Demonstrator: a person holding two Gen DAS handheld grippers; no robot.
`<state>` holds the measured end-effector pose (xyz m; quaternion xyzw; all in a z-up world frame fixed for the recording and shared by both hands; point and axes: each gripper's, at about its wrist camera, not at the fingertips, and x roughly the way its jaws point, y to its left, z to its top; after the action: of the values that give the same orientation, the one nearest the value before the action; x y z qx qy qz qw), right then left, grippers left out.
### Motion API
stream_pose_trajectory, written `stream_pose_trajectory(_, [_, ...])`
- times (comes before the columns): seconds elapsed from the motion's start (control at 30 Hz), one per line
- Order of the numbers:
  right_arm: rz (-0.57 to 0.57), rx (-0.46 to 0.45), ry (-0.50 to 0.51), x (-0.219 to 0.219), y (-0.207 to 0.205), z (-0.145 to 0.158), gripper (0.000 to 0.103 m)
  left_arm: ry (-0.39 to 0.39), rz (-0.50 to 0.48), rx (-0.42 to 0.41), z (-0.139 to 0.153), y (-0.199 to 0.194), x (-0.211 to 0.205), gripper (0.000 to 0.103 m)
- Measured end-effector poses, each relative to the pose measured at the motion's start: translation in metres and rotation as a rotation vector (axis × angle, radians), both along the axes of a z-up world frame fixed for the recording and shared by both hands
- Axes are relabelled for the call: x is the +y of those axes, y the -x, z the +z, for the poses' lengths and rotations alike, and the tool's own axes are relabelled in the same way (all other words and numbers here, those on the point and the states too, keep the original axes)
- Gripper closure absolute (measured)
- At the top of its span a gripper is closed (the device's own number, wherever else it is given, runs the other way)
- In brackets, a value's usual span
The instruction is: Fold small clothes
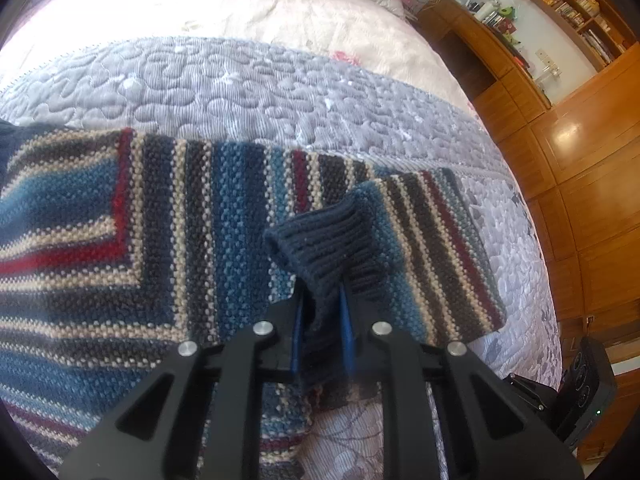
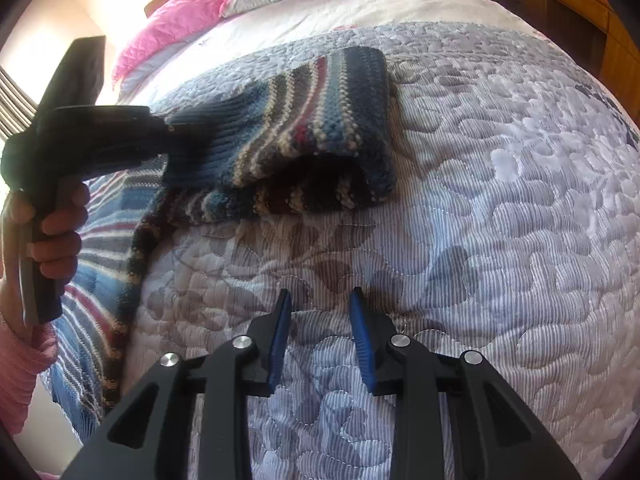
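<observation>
Here the left gripper (image 1: pixel 322 300) pinches the striped sweater's (image 1: pixel 160 220) ribbed cuff (image 1: pixel 320 240); the right gripper (image 2: pixel 320 300) gapes empty.

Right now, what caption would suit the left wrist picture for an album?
Left gripper pinches the dark ribbed cuff of a striped knitted sweater on a lilac quilted bedspread.

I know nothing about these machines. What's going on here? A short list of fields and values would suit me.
Setting: a bed with a grey quilted bedspread
Garment: striped knitted sweater, lying on the bedspread
Left tool: shut on the sweater's dark ribbed cuff, lifting the sleeve above the sweater
Right tool: open, holding nothing, above bare bedspread
Person: a hand grips the left tool's handle; pink sleeve at the wrist
Background: wooden shelves beside the bed
</observation>
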<state>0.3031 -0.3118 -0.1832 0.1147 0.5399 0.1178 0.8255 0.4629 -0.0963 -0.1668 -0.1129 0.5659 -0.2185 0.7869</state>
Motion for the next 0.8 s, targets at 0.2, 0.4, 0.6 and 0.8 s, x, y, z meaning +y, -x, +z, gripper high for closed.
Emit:
stream_pose_trajectory(0.2, [-0.013,-0.001,-0.005,-0.001,-0.001,-0.001,0.072,-0.008,0.031,-0.156,0.04,0.017,0.024,0.094])
stream_pose_trajectory(0.4, [-0.024,-0.005,0.019,0.007,-0.004,0.005,0.064,-0.041,0.097,-0.176,0.052,0.021,0.082,0.094])
stream_pose_trajectory(0.6, [-0.01,-0.021,0.002,0.025,-0.012,0.016,0.064,-0.077,0.218,-0.173,0.053,0.02,0.157,0.094])
stream_pose_trajectory(0.8, [0.019,-0.045,-0.035,0.053,-0.029,0.029,0.064,-0.108,0.303,-0.173,0.055,0.021,0.224,0.094])
